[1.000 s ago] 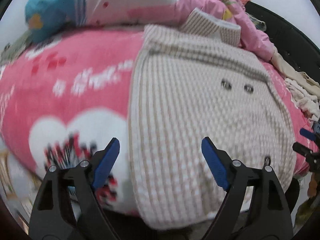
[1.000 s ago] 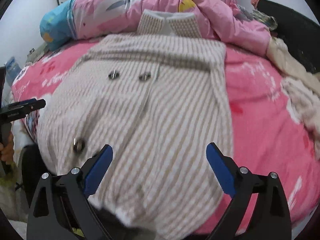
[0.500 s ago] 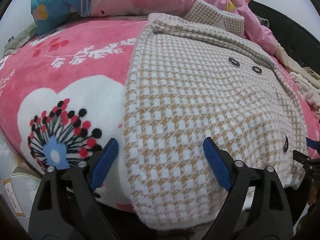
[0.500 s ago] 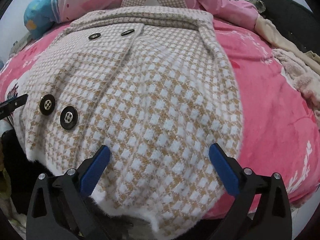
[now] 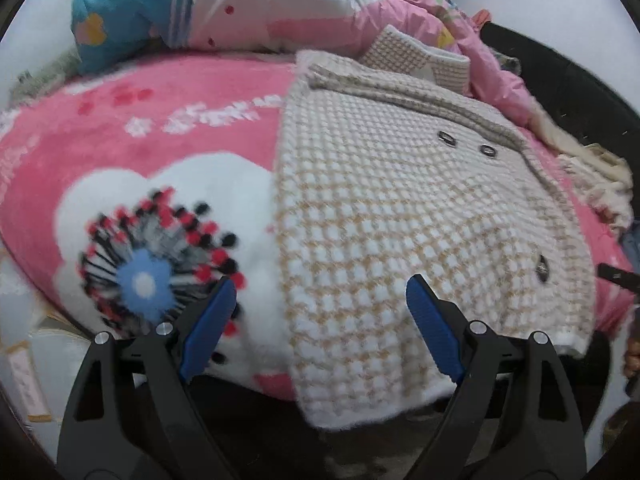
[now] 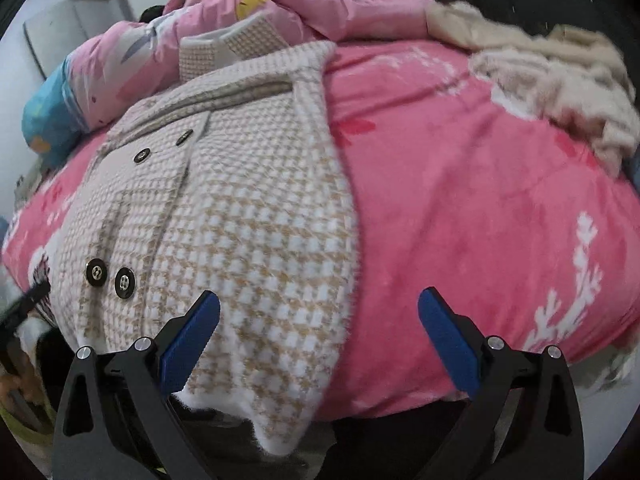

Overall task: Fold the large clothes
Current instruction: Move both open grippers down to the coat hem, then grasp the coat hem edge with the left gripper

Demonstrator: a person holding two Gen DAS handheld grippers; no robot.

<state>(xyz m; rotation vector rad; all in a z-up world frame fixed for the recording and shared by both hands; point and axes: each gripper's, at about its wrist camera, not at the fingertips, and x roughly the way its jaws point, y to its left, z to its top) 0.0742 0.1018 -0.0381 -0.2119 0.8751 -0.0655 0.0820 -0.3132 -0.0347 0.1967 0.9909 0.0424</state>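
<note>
While the houndstooth coat (image 5: 400,220) lies buttoned, sleeves folded in, on the pink blanket (image 5: 180,132), hem at the near edge, I log left gripper (image 5: 320,320) and right gripper (image 6: 320,332) both spread, empty; lengthwise fold outstanding.

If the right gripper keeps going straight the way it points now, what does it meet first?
Most likely the right edge of the beige-and-white checked woolen coat, near its hem, or the pink fleece blanket just beside it. The open right gripper straddles that edge; depth is unclear.
</note>
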